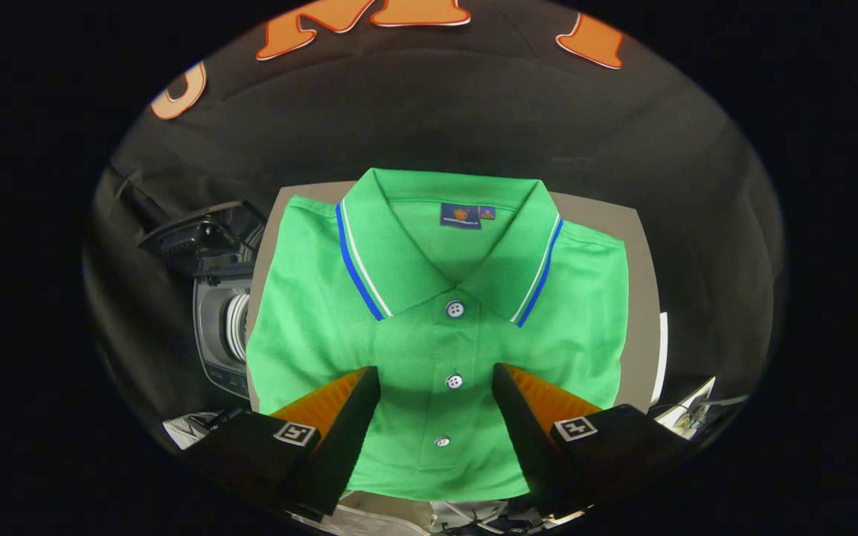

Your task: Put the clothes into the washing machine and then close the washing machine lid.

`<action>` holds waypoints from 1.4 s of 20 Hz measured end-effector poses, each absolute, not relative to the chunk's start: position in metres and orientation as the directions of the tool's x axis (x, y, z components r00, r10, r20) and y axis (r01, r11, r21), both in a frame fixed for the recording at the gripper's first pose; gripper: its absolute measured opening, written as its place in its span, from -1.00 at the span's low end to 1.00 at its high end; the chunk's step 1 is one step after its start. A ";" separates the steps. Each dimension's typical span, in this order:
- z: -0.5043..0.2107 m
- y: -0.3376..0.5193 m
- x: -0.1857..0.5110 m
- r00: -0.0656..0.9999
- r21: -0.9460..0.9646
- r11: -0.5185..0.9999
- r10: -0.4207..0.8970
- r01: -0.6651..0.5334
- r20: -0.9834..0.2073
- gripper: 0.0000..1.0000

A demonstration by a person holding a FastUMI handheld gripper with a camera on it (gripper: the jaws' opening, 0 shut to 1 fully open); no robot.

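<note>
So far left, past the edge of the table (641, 246), there's the washing machine (213, 298), sitting lower than the tabletop. Its lid (198, 232) is tipped up and open, and I can see a bit of the drum through the opening. Makes sense it's parked right beside the table like that; once I've got the shirt it should just be a short swing over to drop it in.

Moving across: the green polo shirt (436, 327) is folded neat and flat on the table, collar pointing away from me, buttons running straight down the middle. Being folded into a tidy stack probably helps, since one pinch could catch several layers at once instead of a single loose flap.

The gripper (436, 387) is spread wide open above the shirt's lower half, one finger either side of the button placket, nothing held. I can't tell if the tips are touching the fabric or just hovering over it. My guess is I'm lined up on the centre so the bundle comes up balanced.

Nothing's in the machine yet as far as I can see.
</note>
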State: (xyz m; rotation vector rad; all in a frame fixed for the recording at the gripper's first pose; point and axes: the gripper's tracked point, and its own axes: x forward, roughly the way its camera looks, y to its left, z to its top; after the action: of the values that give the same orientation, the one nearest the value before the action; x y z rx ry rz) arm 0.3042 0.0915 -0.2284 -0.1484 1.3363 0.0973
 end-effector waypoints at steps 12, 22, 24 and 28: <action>-0.227 0.067 0.308 0.450 -0.039 0.987 0.037 -0.158 -0.892 -0.67; -0.211 0.065 0.322 0.750 0.128 0.985 0.172 -0.116 -0.639 -0.78; -0.201 0.063 0.327 0.833 0.120 0.982 0.186 -0.144 -0.521 -0.78; -0.175 0.068 0.326 0.926 0.198 0.977 0.143 -0.077 -0.350 -0.79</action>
State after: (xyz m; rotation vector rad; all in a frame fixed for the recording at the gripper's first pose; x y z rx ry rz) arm 0.3260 0.0677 -0.1746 0.1826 0.3719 0.1135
